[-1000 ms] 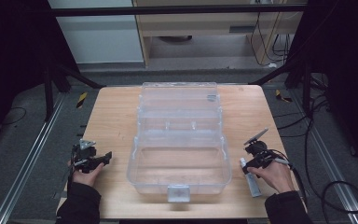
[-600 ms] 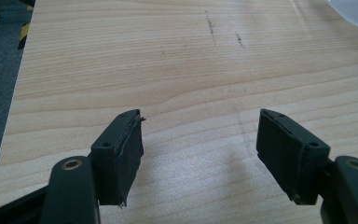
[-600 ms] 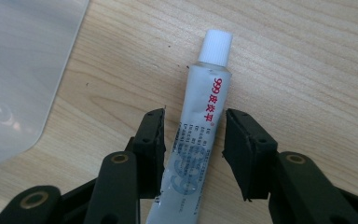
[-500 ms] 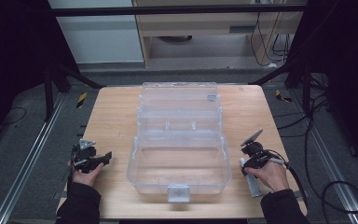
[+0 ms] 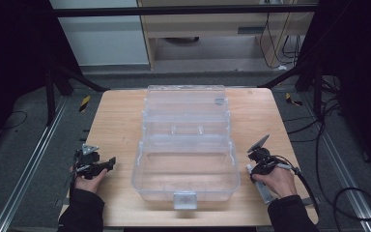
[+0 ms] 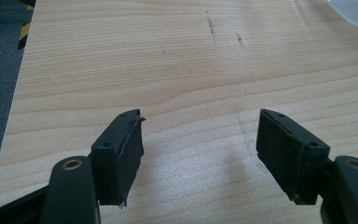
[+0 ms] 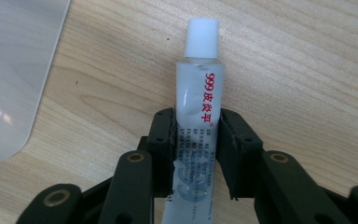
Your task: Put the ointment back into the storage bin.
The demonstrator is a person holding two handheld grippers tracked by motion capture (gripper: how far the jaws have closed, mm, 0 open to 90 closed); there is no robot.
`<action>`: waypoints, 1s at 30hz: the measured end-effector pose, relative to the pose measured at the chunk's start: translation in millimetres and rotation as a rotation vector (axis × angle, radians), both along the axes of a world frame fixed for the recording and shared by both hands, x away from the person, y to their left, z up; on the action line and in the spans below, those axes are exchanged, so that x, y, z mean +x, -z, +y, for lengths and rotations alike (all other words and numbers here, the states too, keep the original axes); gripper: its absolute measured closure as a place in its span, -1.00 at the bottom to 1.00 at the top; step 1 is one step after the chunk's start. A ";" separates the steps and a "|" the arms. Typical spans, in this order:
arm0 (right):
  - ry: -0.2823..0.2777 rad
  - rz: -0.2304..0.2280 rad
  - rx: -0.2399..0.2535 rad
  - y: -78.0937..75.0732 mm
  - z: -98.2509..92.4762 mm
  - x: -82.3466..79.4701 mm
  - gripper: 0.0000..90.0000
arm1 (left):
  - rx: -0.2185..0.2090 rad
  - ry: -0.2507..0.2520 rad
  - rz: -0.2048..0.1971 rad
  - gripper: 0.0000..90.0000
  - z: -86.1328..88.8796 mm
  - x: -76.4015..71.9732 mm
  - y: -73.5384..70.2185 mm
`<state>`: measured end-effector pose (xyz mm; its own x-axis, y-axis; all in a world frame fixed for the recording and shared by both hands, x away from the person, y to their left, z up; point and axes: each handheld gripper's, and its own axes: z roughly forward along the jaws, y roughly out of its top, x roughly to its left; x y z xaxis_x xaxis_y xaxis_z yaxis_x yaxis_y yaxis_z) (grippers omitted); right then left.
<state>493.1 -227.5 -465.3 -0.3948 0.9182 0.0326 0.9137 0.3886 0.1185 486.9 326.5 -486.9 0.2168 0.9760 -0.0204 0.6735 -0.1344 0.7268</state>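
Observation:
A small clear tube [image 7: 200, 93] with a white cap and red print lies flat on the wooden table [image 5: 116, 121], right of the open box. My right gripper [image 7: 198, 126] has just been closing. Its pads now press on both sides of the tube, about halfway along its length. From above, the right gripper [image 5: 253, 168] sits over the tube [image 5: 265, 193], which sticks out under the hand. My left gripper [image 6: 200, 140] rests near the table's left edge, jaws wide apart over bare wood, and the high view shows that left gripper [image 5: 107, 163] left of the box.
A large clear plastic box [image 5: 186, 181] with its lid folded back fills the middle of the table, latch toward the person. Its rounded corner [image 7: 14, 70] lies just left of the tube. Dark frame rails and cables run along both sides of the table.
The right hand has shifted slightly over the tube on the table. The left hand and the box have stayed where they were.

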 end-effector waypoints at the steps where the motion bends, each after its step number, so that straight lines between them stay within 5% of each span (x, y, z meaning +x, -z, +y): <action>1: -0.001 0.001 -0.002 0.2 0.3 0.0 0.53 | 0.001 0.001 0.001 -0.30 0.0 0.0 0.0; 14: 0.010 -0.018 0.032 -13.1 -6.4 -1.0 0.55 | 0.002 0.004 0.004 -0.30 -0.5 0.2 0.3; 24: 0.002 -0.150 0.109 -56.7 -23.2 -8.7 0.55 | 0.004 0.009 0.007 -0.30 -1.2 0.4 0.6; 30: -0.050 -0.216 0.141 -75.0 -24.0 -11.8 0.55 | 0.004 0.010 0.008 -0.30 -1.3 0.4 0.7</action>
<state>481.3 -251.5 -390.2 -0.4510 0.8898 0.0693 0.8416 0.3982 0.3650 487.3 325.2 -487.6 0.2262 0.9739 -0.0182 0.6782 -0.1441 0.7206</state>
